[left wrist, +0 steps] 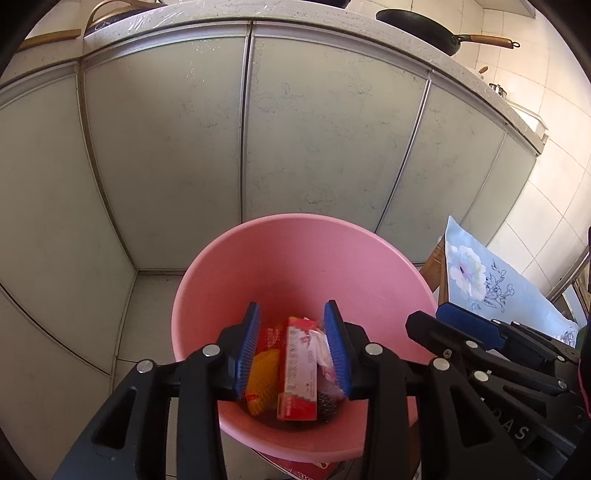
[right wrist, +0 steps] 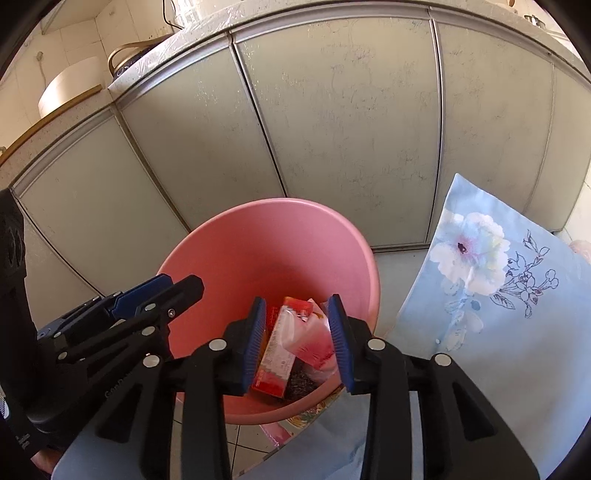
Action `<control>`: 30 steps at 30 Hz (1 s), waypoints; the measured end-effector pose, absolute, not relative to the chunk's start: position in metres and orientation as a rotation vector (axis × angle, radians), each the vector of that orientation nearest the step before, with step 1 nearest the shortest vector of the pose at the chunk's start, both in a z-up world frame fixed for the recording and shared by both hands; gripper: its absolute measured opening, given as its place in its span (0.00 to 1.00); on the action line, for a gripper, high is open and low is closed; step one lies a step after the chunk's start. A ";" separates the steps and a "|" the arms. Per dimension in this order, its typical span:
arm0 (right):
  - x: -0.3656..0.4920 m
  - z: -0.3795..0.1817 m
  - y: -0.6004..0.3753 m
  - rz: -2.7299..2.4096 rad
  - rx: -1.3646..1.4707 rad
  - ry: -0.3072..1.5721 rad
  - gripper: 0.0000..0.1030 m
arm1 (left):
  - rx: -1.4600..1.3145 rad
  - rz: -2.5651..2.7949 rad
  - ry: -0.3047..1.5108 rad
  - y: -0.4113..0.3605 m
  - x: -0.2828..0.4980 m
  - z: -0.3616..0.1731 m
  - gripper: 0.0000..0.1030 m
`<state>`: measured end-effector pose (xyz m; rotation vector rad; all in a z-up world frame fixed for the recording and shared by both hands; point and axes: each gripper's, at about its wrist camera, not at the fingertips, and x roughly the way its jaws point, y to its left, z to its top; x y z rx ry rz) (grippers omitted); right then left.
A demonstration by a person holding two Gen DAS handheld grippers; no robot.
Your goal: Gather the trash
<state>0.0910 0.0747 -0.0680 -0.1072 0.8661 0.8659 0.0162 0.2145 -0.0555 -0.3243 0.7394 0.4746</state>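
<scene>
A pink plastic bin (left wrist: 258, 266) stands on the floor in front of grey cabinet doors; it also shows in the right wrist view (right wrist: 236, 266). Inside lie a red and white carton (left wrist: 299, 373), a yellow wrapper (left wrist: 262, 380), a crumpled plastic bag (right wrist: 314, 339) and a dark scrubber (right wrist: 299, 384). My left gripper (left wrist: 293, 314) is open and empty above the bin's mouth. My right gripper (right wrist: 297, 306) is open and empty above the bin too, close beside the left one. Each gripper shows in the other's view: the right one (left wrist: 443, 317) and the left one (right wrist: 177, 288).
A light blue cushion with a flower print (right wrist: 491, 302) leans right of the bin. Grey cabinet doors (left wrist: 325, 140) stand behind. A dark wok (left wrist: 417, 27) sits on the counter above. A tiled wall (left wrist: 554, 177) is at the right.
</scene>
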 end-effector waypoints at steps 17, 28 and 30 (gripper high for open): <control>0.041 -0.030 0.022 0.818 -0.138 0.735 0.39 | -0.278 0.433 0.646 0.181 -0.026 -0.008 0.49; -0.001 -0.005 -0.018 0.746 -0.139 0.644 0.52 | -0.233 0.408 0.576 0.133 -0.064 0.026 0.50; -0.006 -0.002 -0.023 0.731 -0.142 0.628 0.55 | -0.214 0.398 0.563 0.124 -0.071 0.030 0.50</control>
